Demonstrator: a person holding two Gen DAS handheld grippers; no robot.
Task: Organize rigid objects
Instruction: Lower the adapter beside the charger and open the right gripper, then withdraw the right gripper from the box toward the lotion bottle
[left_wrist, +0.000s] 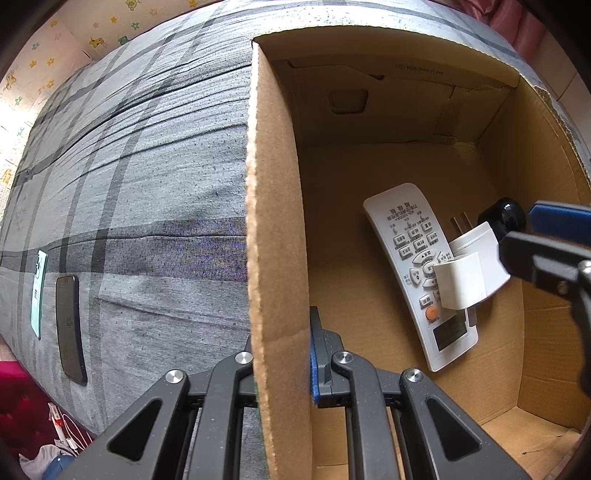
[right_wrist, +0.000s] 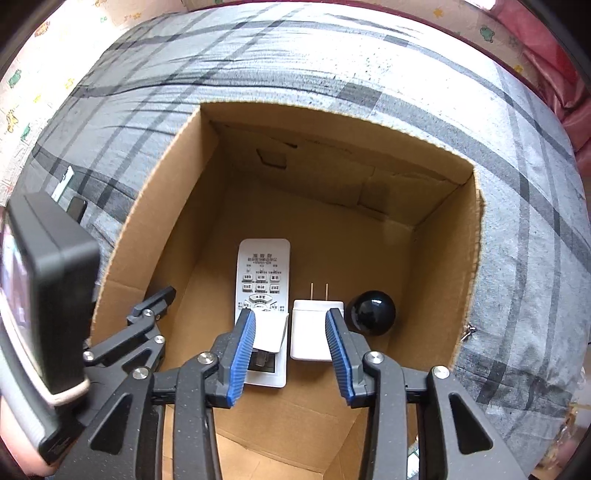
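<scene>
The open brown cardboard box (right_wrist: 155, 236) can tip if your left gripper (left_wrist: 284, 373), pinching its left wall, tugs; your right gripper (right_wrist: 291, 354), jaws spread and empty, hangs over the white plug adapters (right_wrist: 314, 332).

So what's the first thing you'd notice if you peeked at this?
The big cardboard box on the grey checked bedspread. On its floor lie a white remote, a white plug charger and a shiny black ball-shaped thing in a row. The left gripper pinches the box's side wall.
</scene>
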